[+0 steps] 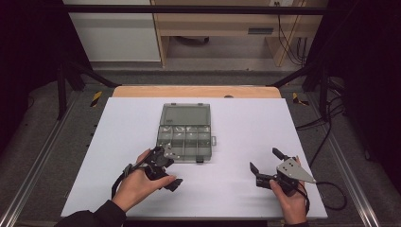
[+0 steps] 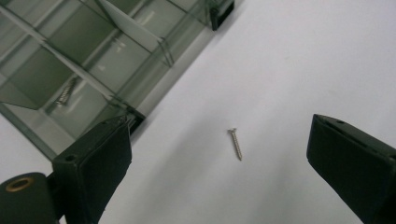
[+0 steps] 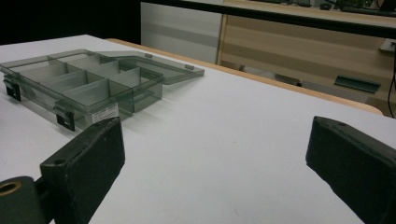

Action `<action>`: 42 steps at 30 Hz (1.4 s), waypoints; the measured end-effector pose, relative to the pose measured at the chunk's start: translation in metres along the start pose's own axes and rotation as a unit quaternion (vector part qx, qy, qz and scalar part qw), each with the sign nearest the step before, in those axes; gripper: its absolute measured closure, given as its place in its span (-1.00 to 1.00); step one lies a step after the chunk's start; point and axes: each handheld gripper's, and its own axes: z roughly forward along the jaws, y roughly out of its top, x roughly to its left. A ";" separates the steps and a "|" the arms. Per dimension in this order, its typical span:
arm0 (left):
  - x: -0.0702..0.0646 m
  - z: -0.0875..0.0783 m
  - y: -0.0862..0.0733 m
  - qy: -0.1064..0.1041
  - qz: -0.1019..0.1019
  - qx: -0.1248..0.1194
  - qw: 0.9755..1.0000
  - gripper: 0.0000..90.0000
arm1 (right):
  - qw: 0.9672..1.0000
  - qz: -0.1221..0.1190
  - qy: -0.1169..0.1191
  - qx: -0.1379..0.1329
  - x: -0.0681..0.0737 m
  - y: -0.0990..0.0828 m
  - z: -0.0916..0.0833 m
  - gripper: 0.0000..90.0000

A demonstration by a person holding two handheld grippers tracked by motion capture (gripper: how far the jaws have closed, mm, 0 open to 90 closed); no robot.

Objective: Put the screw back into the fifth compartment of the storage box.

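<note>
A smoky clear compartment box (image 1: pixel 184 135) lies open in the middle of the white table (image 1: pixel 246 123), its lid folded back flat on the far side. On the table just in front of the box lies a small silver screw (image 2: pixel 236 143), loose between the wide-apart jaws of my left gripper (image 2: pixel 222 135), which is open and does not touch it. A second screw (image 2: pixel 65 91) rests inside one of the box's compartments. In the high view my left gripper (image 1: pixel 171 168) hovers at the box's near left corner. My right gripper (image 1: pixel 265 159) stands open and empty at the front right, and its own view looks across at the box (image 3: pixel 84 84).
Beyond the table's far wooden edge (image 1: pixel 196 91) stand a wooden shelf unit (image 1: pixel 222 28) and a white panel (image 1: pixel 113 33). Metal rails (image 1: pixel 38 161) run along both sides of the table. A black cable (image 1: pixel 331 189) trails from the right gripper off the right edge.
</note>
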 end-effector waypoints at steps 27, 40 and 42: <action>-0.013 0.026 -0.001 -0.049 -0.029 0.036 0.998 -0.51 | 1.000 -0.002 -0.001 -0.001 0.000 0.000 0.000 -0.90; -0.012 0.033 0.001 -0.058 -0.030 0.052 0.996 0.33 | 1.000 -0.002 -0.001 0.000 0.000 0.000 0.000 -0.90; -0.012 0.034 0.002 -0.061 -0.031 0.053 0.996 0.43 | 1.000 -0.002 0.000 0.000 0.000 0.000 0.000 -0.90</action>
